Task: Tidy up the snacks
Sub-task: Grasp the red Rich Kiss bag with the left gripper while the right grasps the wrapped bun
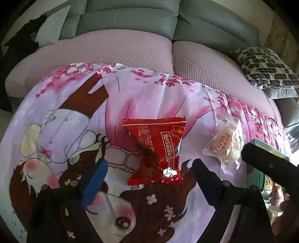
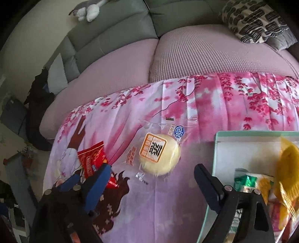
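A red snack packet (image 1: 156, 149) lies flat on the pink cartoon-print cloth (image 1: 74, 115), just ahead of my open left gripper (image 1: 149, 168). A round pale pastry in a clear wrapper (image 2: 158, 154) lies on the cloth just ahead of my open right gripper (image 2: 152, 173). The pastry also shows in the left wrist view (image 1: 227, 144), and the red packet shows in the right wrist view (image 2: 93, 160) behind the left finger. A light green box (image 2: 243, 138) holding several wrapped snacks, one of them yellow (image 2: 288, 164), stands at the right.
The cloth covers a pink sofa seat (image 2: 205, 56) with grey back cushions (image 1: 130, 20). A black-and-white patterned pillow (image 1: 265, 67) lies at the right. A grey and white plush toy (image 2: 87, 9) sits on the sofa back. The right gripper's body (image 1: 271, 164) enters the left wrist view.
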Motion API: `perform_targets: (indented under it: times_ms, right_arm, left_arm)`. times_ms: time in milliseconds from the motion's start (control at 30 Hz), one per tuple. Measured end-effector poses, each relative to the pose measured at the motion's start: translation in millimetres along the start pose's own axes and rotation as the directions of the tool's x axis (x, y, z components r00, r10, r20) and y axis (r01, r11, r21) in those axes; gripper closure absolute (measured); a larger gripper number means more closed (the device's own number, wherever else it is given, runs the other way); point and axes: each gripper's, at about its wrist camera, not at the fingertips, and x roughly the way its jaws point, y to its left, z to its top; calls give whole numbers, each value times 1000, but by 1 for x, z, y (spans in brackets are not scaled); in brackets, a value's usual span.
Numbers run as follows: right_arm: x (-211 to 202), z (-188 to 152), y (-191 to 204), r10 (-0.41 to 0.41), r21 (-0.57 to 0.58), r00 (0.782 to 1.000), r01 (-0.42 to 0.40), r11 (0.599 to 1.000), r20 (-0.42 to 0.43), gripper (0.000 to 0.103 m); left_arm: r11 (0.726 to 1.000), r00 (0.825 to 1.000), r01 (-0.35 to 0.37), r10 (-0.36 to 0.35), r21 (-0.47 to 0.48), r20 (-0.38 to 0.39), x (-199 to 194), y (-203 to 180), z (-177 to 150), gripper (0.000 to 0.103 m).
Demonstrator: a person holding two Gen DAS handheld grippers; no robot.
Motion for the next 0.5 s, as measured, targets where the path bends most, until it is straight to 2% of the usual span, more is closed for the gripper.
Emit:
perform_targets:
  times_ms: [100, 167, 400, 500]
  right_arm:
    - [12, 5, 0, -18, 6, 1000, 18, 1000, -15, 11]
    - [19, 7, -1, -32, 10, 999, 32, 999, -27, 16]
    - [38, 11, 0, -45, 16, 998, 46, 999, -53, 23]
    - [40, 12, 2, -48, 7, 997, 49, 999, -53, 24]
  left_arm:
    - [1000, 1000, 1, -1, 3, -8, 8, -1, 0, 22]
    - [1000, 1000, 0, 0, 5, -16, 13, -1, 0, 28]
    - [1000, 1000, -3, 3, 4, -23, 23, -2, -2, 29]
    - [1000, 1000, 6, -6, 1, -22, 23, -4, 1, 39]
